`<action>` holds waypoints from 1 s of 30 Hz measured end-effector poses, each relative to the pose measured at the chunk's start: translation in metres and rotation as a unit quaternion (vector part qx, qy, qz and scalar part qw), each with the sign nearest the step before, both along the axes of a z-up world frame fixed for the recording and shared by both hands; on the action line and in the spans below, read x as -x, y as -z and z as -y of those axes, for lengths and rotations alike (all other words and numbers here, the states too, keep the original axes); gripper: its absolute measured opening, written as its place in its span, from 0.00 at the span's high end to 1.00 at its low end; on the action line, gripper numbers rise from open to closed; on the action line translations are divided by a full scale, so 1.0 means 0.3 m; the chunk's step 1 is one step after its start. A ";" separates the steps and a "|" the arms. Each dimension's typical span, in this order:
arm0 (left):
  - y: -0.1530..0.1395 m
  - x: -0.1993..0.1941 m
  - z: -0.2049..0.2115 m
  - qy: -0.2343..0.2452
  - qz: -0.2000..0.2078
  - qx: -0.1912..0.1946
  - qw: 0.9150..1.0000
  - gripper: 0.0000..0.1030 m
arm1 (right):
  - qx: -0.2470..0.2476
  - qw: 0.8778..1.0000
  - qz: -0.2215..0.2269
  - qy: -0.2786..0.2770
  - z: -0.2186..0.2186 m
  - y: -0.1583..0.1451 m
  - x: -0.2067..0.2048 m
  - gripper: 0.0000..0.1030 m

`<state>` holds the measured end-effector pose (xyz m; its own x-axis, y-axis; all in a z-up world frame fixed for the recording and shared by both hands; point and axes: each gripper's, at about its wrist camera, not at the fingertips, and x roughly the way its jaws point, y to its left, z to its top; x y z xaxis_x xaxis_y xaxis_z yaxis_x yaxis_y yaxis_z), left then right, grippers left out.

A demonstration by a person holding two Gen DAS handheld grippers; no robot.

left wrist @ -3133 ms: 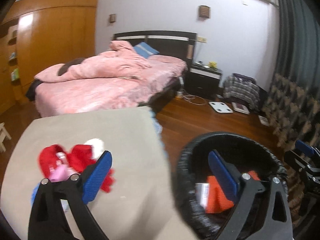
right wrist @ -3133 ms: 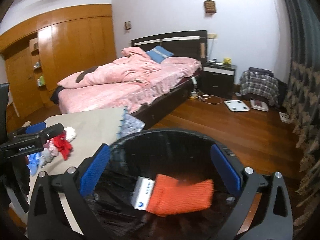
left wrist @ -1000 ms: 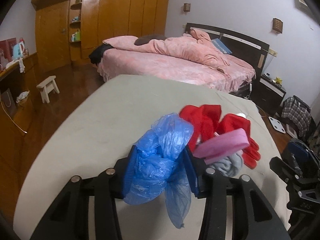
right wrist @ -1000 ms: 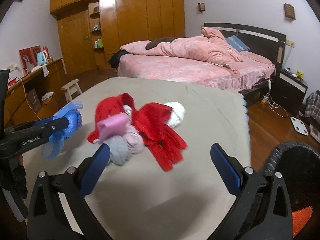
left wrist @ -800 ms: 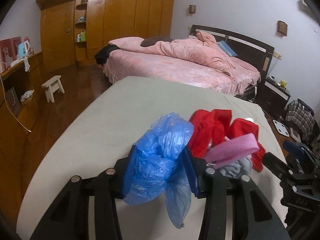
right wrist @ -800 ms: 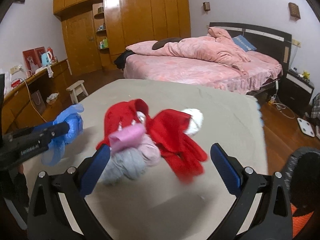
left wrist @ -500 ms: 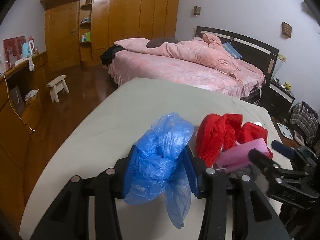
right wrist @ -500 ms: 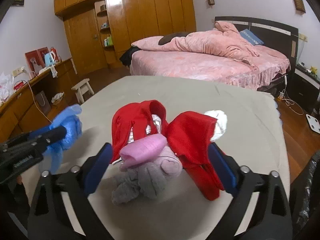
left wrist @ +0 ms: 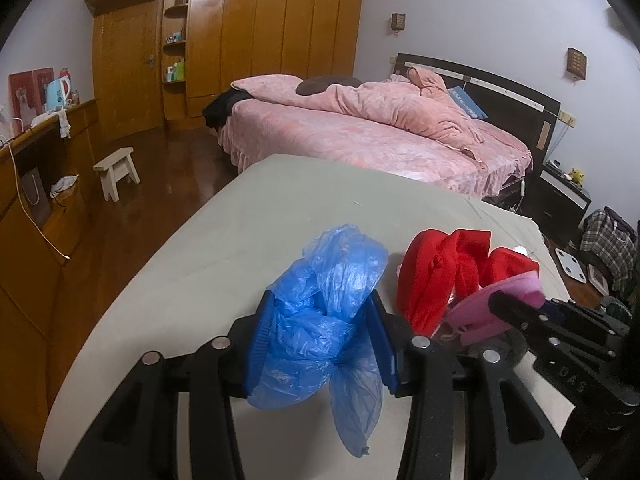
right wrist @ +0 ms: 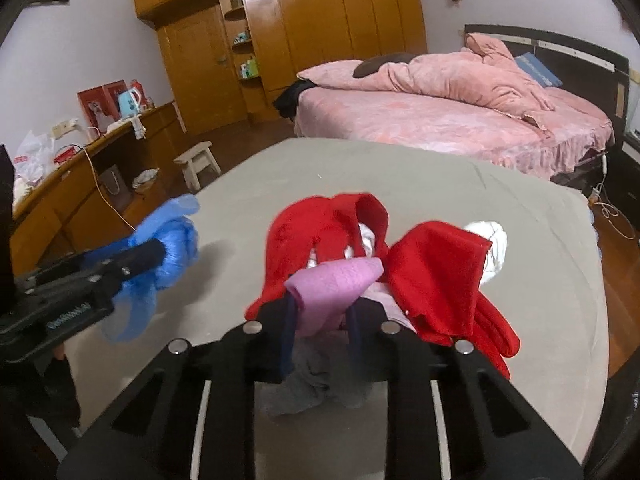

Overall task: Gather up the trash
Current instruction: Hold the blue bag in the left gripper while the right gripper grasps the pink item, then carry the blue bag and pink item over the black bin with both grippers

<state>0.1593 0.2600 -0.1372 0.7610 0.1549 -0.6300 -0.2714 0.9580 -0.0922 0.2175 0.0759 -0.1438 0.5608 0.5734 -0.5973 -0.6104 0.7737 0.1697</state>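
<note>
Jaws of the right gripper [right wrist: 320,334] have just been closing and now pinch the pink cloth [right wrist: 334,280], which pokes up between the pads. Jaws of the left gripper [left wrist: 323,336], about half open, clamp a crumpled blue plastic bag [left wrist: 324,312], held just left of the pile. The pink piece sits at the front of that pile on the grey table [right wrist: 540,320], pressed against the red gloves [right wrist: 436,276]; a grey cloth [right wrist: 312,384] sags beneath it.

Likely trouble: pink and grey look tangled, so lifting may drag the grey piece or a glove along and drop it short of the bin. The bag's loose tail could also slip free.

How deep the pads bite is hidden by the cloth. The bin is out of view, and a white item [right wrist: 494,248] behind the gloves is too covered to identify.
</note>
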 end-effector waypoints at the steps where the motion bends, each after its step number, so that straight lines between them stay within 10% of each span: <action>1: -0.004 0.000 0.002 0.001 0.001 -0.001 1.000 0.56 | -0.003 1.000 0.003 -0.001 0.002 -0.011 0.007 0.81; 30: -0.209 0.015 0.275 0.083 0.050 -0.004 0.995 0.56 | -0.053 0.995 0.063 0.057 0.349 -0.282 0.168 0.81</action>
